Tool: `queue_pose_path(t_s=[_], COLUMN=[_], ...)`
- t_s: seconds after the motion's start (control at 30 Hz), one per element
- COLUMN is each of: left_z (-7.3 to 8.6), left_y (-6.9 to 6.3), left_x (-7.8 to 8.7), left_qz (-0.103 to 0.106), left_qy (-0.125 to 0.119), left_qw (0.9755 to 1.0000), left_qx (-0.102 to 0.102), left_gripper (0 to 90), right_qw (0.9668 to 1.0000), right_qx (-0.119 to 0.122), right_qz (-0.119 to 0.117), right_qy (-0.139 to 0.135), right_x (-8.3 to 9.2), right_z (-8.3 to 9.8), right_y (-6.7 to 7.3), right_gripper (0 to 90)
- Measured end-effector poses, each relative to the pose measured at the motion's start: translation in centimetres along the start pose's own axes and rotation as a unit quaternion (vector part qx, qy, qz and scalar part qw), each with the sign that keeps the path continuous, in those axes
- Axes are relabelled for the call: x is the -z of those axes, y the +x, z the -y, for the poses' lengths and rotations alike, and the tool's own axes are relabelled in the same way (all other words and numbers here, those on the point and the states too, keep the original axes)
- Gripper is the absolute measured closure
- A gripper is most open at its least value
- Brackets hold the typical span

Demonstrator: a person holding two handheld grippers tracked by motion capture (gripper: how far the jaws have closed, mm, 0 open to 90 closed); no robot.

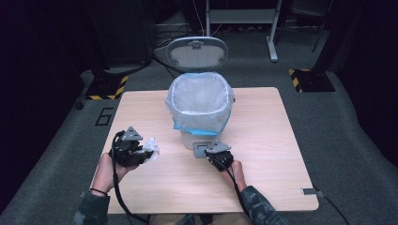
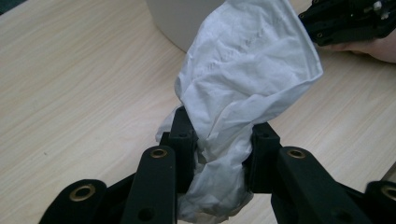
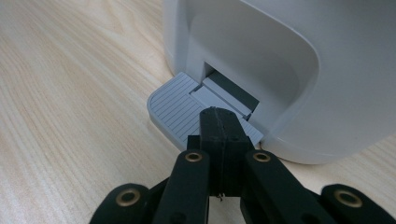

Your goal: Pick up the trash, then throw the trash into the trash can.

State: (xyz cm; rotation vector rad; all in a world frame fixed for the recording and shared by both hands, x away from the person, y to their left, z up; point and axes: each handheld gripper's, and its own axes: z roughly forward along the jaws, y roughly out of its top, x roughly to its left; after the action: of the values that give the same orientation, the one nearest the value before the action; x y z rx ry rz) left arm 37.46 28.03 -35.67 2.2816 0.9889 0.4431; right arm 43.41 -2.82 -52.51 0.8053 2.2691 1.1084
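The left gripper [image 2: 219, 140] is closed tight on a crumpled white tissue [image 2: 243, 79]. The tissue sticks up and out past the tips of its jaws, and a bit of it hangs down between them. This gripper is lifted a little above the wooden bench [image 1: 263, 159]. Ahead of it and off to its right stands a white pedal bin [image 1: 201, 105] with its lid [image 1: 197, 51] standing open. A clear bag with a blue edge [image 1: 199, 101] lines the bin. The right gripper [image 3: 219, 122] has its jaws pressed flat together with nothing between them. Its tips rest on top of the grey foot pedal [image 3: 175, 109] at the bottom of the bin, just in front of it. The two grippers are well apart.
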Motion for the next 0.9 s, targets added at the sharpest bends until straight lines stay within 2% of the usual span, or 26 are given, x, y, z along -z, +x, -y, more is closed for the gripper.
queue_pose_path(t_s=[0.4, 0.67, 0.9], left_z=[-3.0, -5.1, -7.9], left_y=[0.6, 0.8, 1.1], left_x=[2.2, 3.0, 4.3], left_qz=[-0.007, -0.008, -0.006], left_qy=[-0.008, -0.011, -0.013], left_qw=[0.9997, 0.9993, 0.9985], left_qx=[-0.023, -0.036, -0.053], left_gripper=[69.5, 69.5, 69.5], right_qw=[1.0, 1.0, 1.0], right_qx=[0.002, 0.002, 0.0], right_qz=[0.001, 0.001, 0.001], right_qy=[-0.001, -0.001, 0.0], right_x=[0.0, 0.0, 0.0], right_z=[0.0, 0.0, 0.0], right_y=[0.0, 0.0, 0.1], right_gripper=[90.0, 90.0, 90.0])
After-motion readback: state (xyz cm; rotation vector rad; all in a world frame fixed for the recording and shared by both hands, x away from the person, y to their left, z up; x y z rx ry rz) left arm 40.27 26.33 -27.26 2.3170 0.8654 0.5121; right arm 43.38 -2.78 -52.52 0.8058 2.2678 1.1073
